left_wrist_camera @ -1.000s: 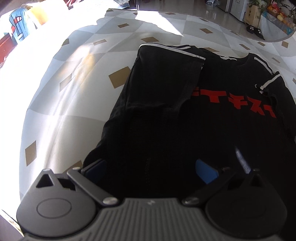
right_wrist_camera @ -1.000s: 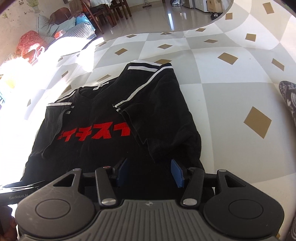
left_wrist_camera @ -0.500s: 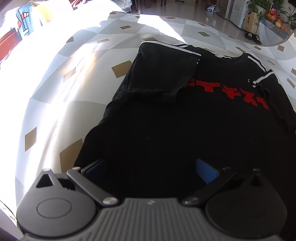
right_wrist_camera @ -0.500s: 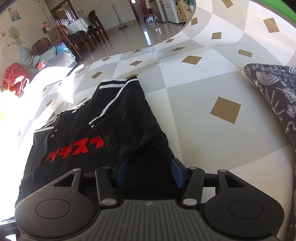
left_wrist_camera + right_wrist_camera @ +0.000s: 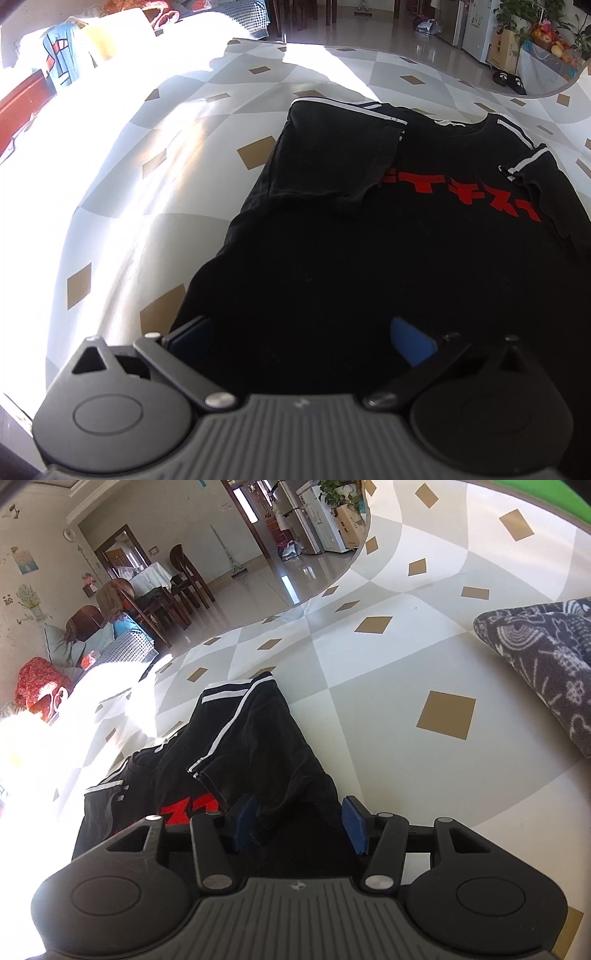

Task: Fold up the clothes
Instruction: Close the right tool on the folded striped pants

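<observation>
I've got the black T-shirt (image 5: 369,258) spread on the patterned tablecloth (image 5: 155,206), both sleeves already turned in over the chest, so the body fold looks like the step in hand. My left gripper (image 5: 303,339) sits over the hem with its jaws wide, cloth lying between and ahead of the blue pads (image 5: 412,345), nothing pinched. My right gripper (image 5: 299,823) is at the shirt's side edge, jaws about half apart, dark fabric between them; I can't tell if the pads bite. A patterned grey cloth (image 5: 543,657) lies well off beyond the right jaw.
</observation>
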A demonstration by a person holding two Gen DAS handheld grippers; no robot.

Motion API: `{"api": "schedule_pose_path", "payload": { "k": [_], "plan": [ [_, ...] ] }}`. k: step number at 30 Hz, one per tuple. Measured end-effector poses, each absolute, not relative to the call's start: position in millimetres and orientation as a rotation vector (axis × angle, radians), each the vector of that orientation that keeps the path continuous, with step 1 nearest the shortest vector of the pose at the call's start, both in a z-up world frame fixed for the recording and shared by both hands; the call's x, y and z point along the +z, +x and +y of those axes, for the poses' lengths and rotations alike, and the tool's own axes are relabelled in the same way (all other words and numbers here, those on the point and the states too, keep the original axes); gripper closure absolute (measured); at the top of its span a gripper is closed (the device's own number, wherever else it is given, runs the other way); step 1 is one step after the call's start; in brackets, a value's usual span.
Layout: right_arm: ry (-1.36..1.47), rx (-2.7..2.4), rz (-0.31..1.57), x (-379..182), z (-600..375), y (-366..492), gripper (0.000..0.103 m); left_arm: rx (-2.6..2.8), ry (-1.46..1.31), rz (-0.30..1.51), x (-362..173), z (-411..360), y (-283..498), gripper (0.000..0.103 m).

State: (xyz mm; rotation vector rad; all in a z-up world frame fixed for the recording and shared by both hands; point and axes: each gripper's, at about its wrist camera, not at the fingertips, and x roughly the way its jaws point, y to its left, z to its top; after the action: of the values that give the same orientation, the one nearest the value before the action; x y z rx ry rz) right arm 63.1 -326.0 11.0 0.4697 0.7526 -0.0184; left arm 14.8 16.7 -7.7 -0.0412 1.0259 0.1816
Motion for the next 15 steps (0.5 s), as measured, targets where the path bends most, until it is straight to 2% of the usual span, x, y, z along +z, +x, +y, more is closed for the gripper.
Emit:
{"api": "schedule_pose_path", "payload": {
  "k": [11, 12, 15],
  "plan": [
    [0.412, -0.023, 0.755, -3, -311, 81, 0.052, 0.188, -0.113, 1.053, -14, 26, 20, 0.0],
    [0.397, -0.02, 0.754, -3, -308, 82, 0.053, 0.188, -0.113, 1.053, -14, 26, 20, 0.0],
    [0.35, -0.004, 0.757, -4, -299, 86, 0.068, 0.187, -0.114, 1.053, -14, 26, 21, 0.0]
  ]
}}
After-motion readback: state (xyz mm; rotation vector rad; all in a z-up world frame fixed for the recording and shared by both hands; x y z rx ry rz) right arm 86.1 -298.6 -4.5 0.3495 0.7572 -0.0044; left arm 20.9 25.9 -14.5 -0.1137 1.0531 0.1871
